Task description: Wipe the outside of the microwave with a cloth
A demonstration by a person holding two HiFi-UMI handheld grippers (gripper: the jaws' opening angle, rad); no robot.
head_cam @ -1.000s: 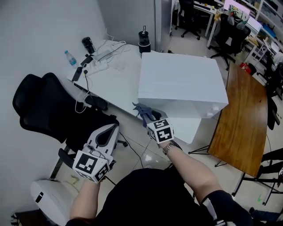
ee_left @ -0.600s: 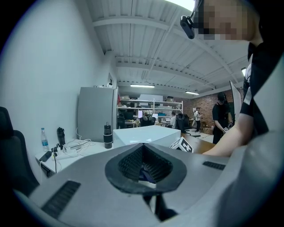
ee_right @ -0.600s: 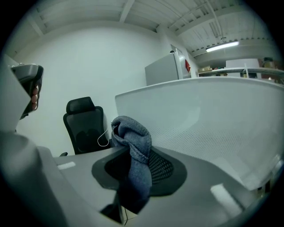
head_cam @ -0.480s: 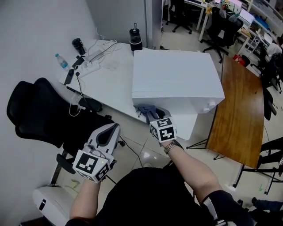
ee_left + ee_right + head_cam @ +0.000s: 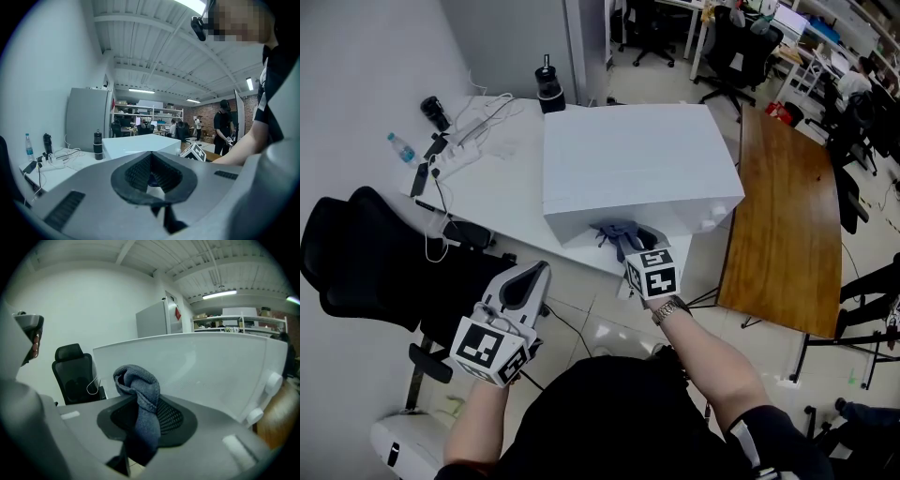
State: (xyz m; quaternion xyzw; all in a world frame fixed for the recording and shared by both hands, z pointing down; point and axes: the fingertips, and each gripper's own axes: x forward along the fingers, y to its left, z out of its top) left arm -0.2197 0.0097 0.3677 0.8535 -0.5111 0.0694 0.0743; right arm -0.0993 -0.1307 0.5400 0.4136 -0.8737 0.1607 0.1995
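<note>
Open office: black swivel chair, wooden desk, stocked shelves.

The cloth between the right gripper's black, mesh-patterned pads is mottled blue-grey. Just beyond the fingertips, the microwave is plain white. Behind the fingers, the cube bears black-and-white square markers.

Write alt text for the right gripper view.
The right hand-held gripper grips a bunched grey cloth, raised in front of the white microwave and its two knobs. A black office chair stands at left against a white wall.
</note>
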